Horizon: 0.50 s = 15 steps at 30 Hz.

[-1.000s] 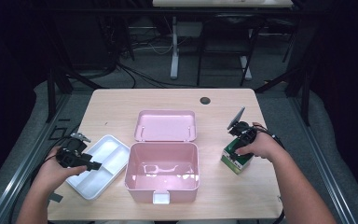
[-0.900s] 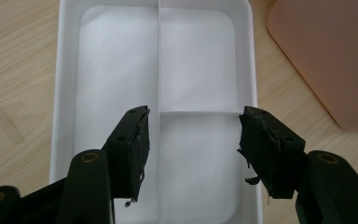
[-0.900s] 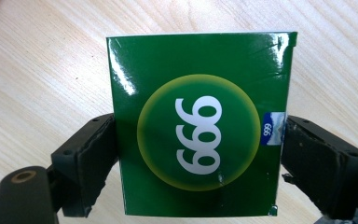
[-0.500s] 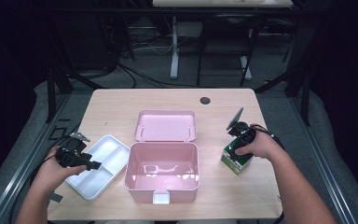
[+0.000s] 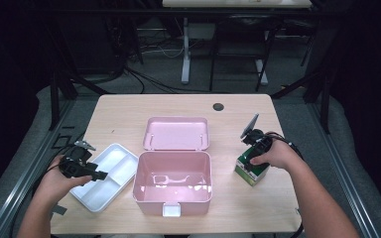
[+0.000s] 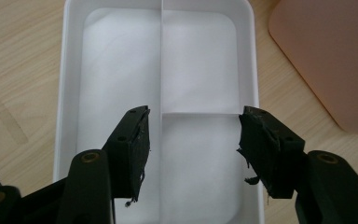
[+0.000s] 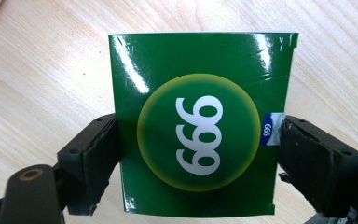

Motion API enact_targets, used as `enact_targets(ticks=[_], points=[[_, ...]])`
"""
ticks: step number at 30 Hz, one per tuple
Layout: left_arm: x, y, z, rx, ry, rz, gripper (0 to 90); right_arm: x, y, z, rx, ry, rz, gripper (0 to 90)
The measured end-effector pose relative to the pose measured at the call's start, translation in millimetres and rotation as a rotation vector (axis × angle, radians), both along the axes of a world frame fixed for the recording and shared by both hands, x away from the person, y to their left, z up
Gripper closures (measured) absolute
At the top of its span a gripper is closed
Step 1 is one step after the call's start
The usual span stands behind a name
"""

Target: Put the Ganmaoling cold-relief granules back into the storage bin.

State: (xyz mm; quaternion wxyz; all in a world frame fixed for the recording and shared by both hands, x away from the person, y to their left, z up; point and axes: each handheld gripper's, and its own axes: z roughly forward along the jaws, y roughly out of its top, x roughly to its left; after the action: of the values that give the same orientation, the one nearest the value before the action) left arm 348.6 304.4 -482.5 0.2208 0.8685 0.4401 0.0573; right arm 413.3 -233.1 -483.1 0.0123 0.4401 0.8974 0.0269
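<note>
Box: pink box (image 5: 172, 181) at centre of surface (image 5: 129, 111), open, inside bare; its lid (image 5: 177, 133) lies back at 12 o'clock.
Tray: white divided tray (image 5: 108, 176) at the box's 9 o'clock, compartments bare.
Carton: green carton (image 5: 250, 171) at the box's 3 o'clock, standing on the surface.
Left gripper (image 6: 193, 140): jaws apart over the tray.
Right gripper (image 7: 196, 161): jaws clamped on the carton's two sides.
</note>
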Motion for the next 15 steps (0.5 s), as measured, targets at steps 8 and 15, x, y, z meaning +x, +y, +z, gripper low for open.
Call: enact_targets(ticks=[8,15], points=[[-0.5,0.2,0.8,-0.003,-0.003,0.002,42.6,-2.1,4.7,9.2,-0.002,-0.012,0.023,16.2],[-0.6,0.5,0.9,-0.001,-0.003,0.002,42.6,-5.2,10.1,21.0,-0.014,-0.006,0.051,16.2]])
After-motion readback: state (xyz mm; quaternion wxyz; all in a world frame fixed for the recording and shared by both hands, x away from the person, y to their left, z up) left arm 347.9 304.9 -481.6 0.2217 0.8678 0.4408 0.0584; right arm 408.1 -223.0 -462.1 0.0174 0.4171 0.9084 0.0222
